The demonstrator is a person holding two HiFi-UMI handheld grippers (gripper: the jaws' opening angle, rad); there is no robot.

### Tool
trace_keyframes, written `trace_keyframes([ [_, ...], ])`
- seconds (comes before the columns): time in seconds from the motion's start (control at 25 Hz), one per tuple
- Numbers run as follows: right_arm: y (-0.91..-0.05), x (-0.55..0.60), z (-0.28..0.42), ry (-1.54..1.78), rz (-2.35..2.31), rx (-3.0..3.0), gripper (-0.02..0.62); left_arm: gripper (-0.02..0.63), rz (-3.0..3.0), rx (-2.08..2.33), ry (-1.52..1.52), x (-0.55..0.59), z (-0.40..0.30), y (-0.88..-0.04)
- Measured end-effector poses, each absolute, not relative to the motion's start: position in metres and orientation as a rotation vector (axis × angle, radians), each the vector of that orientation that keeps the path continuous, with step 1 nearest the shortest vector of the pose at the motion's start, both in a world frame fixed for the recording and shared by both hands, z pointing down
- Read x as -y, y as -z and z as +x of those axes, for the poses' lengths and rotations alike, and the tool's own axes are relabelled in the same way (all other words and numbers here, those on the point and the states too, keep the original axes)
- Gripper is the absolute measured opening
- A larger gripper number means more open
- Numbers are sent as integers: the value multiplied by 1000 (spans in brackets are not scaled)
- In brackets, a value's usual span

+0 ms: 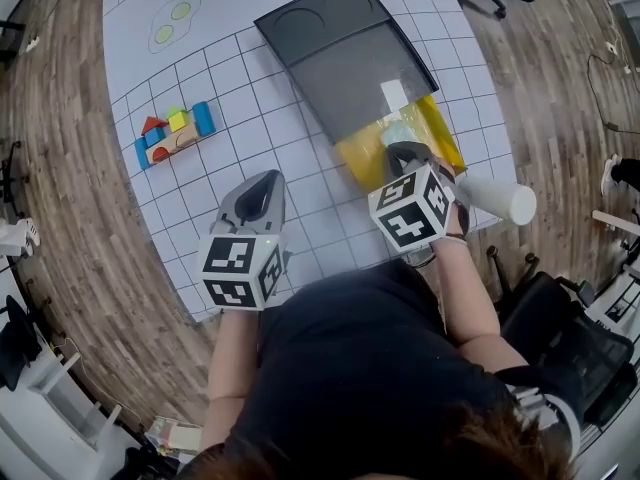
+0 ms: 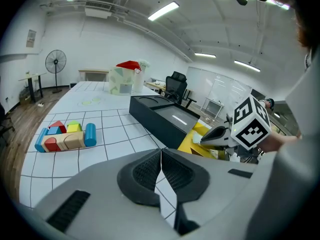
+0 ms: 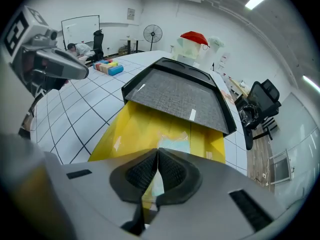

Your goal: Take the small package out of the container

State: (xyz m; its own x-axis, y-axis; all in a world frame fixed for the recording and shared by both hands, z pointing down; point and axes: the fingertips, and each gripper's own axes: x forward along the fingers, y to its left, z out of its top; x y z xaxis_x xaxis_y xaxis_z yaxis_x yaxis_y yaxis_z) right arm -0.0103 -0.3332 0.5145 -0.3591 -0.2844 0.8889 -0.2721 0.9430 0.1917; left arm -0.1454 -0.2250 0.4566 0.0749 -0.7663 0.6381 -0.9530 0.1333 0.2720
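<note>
A yellow container (image 1: pixel 358 160) lies on the gridded table mat, and its dark grey lid (image 1: pixel 340 48) lies tipped back beyond it. Inside is a small pale blue-green package (image 1: pixel 400 132). My right gripper (image 1: pixel 407 154) reaches into the container. In the right gripper view its jaws (image 3: pixel 158 151) are shut on the near edge of the package (image 3: pixel 176 145), and the yellow container floor (image 3: pixel 135 129) shows on both sides. My left gripper (image 1: pixel 262 184) rests over the mat to the left of the container. Its jaws (image 2: pixel 161 152) are shut with nothing between them.
Coloured toy blocks (image 1: pixel 172 133) sit on the mat at the far left. A white cylinder (image 1: pixel 500 200) lies at the table's right edge beside my right hand. Office chairs and wooden floor surround the table. A red-topped thing (image 3: pixel 194 38) stands at the table's far end.
</note>
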Motion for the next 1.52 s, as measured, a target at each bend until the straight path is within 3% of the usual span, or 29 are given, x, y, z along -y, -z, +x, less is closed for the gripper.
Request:
trace_keyframes([
  [0.68,-454,318,-23,112,567,2046,17,29,1635,1811,-290,175,-196,-436],
  [1.52,-394,247,-85,177,420,2326,17,29,1552,1981,-203,130,-219,-406],
])
